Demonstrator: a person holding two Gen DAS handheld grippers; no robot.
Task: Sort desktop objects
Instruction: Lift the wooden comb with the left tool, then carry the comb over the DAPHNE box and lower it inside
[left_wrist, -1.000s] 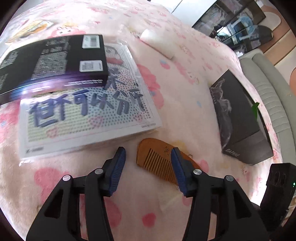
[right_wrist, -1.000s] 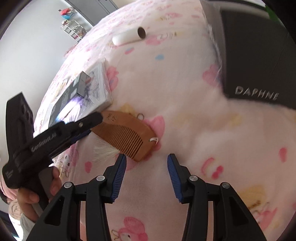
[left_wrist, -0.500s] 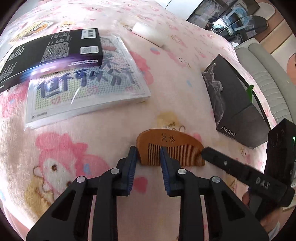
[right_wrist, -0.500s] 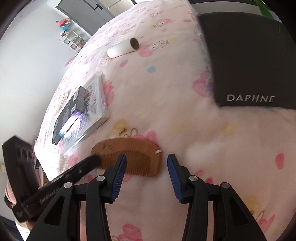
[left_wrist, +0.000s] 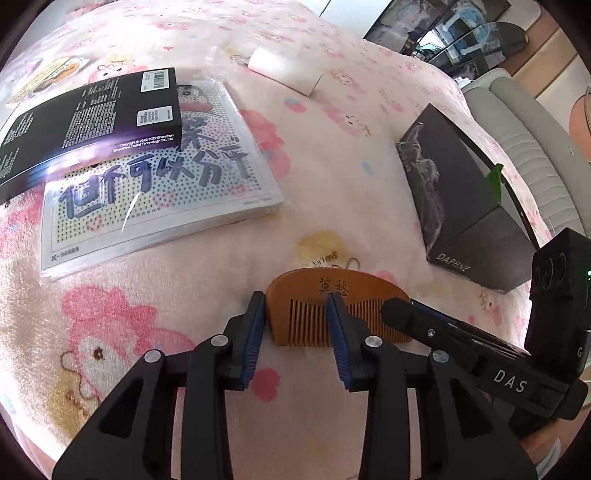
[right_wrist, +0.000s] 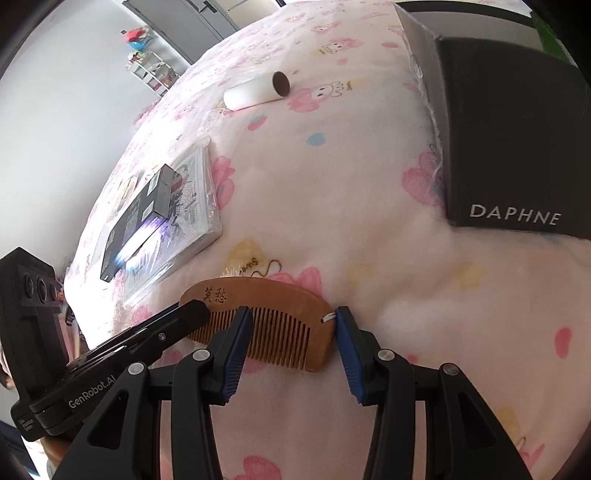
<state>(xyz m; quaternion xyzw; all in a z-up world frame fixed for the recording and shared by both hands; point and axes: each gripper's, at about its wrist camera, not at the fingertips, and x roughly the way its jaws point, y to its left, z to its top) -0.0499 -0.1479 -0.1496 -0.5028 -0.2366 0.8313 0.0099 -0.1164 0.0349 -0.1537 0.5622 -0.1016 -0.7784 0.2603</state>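
A wooden comb (left_wrist: 338, 308) is seen lying flat on the pink blanket (left_wrist: 184, 295), near the front edge, with its long axis running left to right and its teeth turned toward the near side. The left gripper (left_wrist: 296, 304) is placed astride the comb's left end, its jaws parted and not yet clenched. The right gripper (right_wrist: 293, 319) is set astride the right end, likewise released, one finger beside the small metal ring. Both claws are equally near. A black box (right_wrist: 513, 133) is seen far right, a packet (left_wrist: 155, 184) far left.
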